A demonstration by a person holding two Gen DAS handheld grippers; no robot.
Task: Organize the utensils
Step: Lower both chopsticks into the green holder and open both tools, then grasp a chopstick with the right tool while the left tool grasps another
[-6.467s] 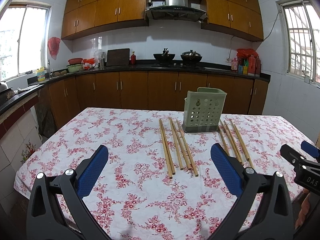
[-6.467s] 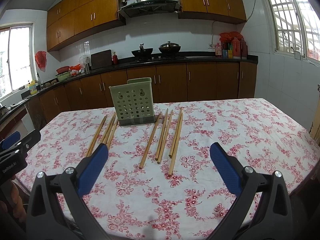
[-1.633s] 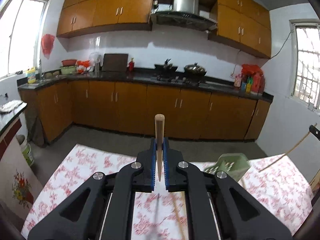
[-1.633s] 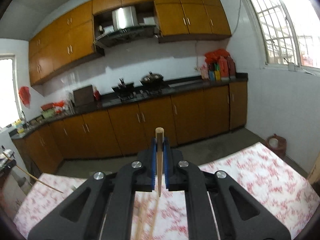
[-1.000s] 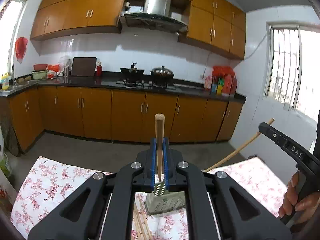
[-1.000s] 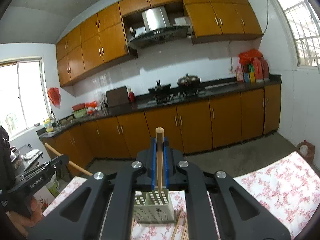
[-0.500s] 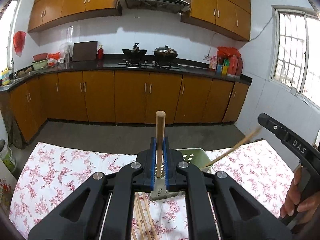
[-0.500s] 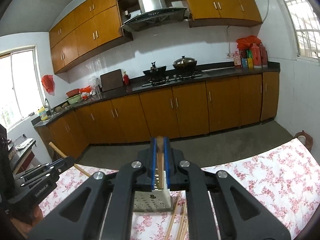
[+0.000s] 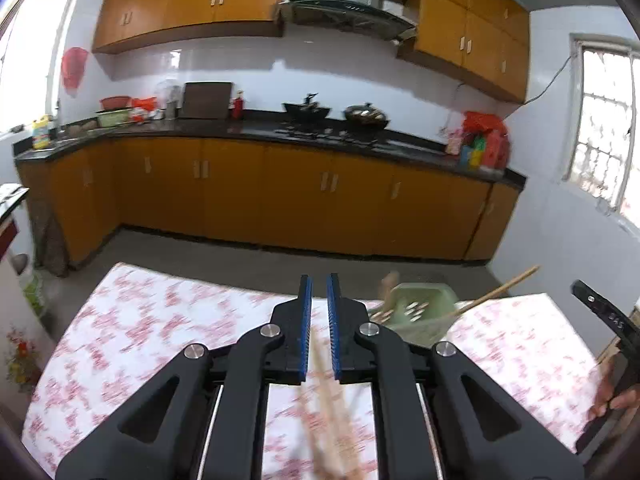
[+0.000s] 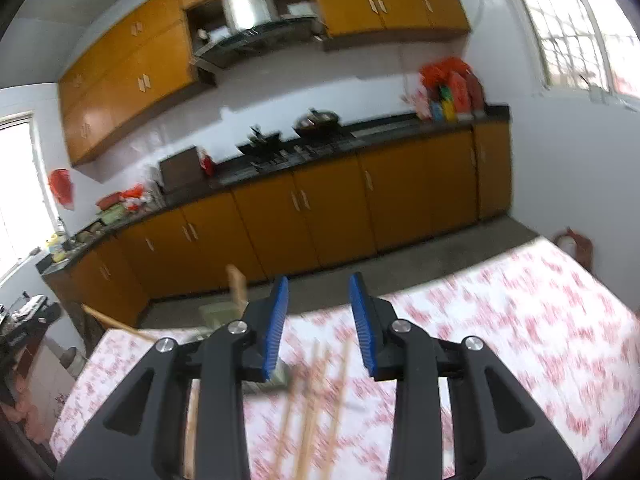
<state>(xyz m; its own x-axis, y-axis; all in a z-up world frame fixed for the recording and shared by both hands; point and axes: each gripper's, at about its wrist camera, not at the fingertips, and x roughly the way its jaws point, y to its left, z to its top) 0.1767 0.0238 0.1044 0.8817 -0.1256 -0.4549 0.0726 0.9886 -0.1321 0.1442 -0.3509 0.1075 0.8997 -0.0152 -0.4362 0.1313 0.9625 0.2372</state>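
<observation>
Claws first. Left claw (image 9: pixel 318 320): jaws a narrow gap apart, nothing between them. Right claw (image 10: pixel 318 320): jaws wider apart, also empty. Both sit above the tabletop (image 9: pixel 160 328), aimed toward the far edge. Green holder (image 9: pixel 420 312) stands near that edge w/ two chopsticks (image 9: pixel 496 290) leaning out of it at a slant, prob. because it is short vs. their length. Loose chopsticks (image 10: pixel 312 392) lie on the floral cloth below the claws, blurred. Judgement: these are next to go in.
</observation>
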